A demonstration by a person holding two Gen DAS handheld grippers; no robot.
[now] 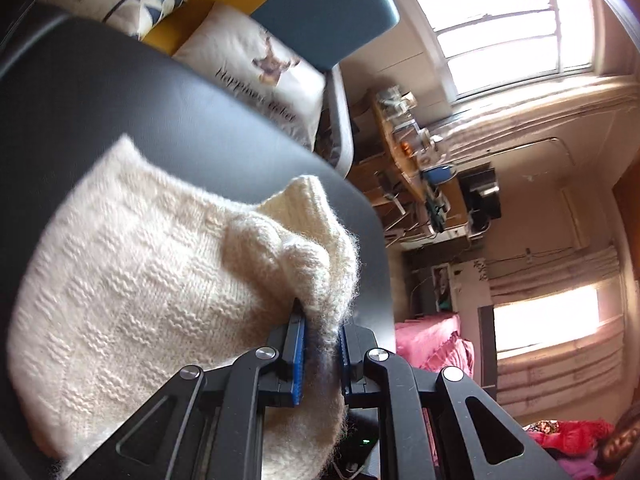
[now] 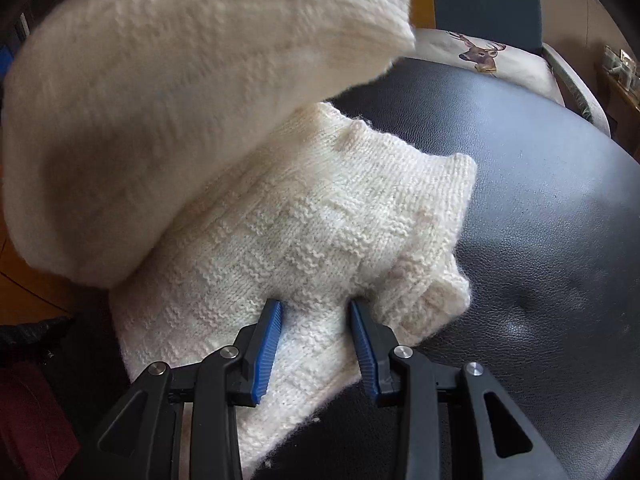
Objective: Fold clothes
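A cream knitted sweater [image 1: 140, 272] lies on a black leather surface [image 1: 120, 92]. My left gripper [image 1: 320, 316] is shut on a bunched edge of the knit, with fuzzy cloth pinched between its blue pads [image 1: 298, 352]. In the right wrist view the sweater [image 2: 320, 216] spreads over the same black surface [image 2: 540, 220], and a lifted flap of it [image 2: 160, 100] hangs blurred at the upper left. My right gripper [image 2: 316, 306] is open, its blue fingertips [image 2: 272, 320] resting on the flat knit, which lies in the wide gap between them.
White printed cushions [image 1: 260, 76] and a teal chair back [image 1: 328, 12] stand beyond the black surface. A deer-print cushion [image 2: 480, 56] sits at the far edge. A cluttered desk [image 1: 416, 168], bright windows [image 1: 500, 24] and pink bedding [image 1: 432, 344] fill the room behind.
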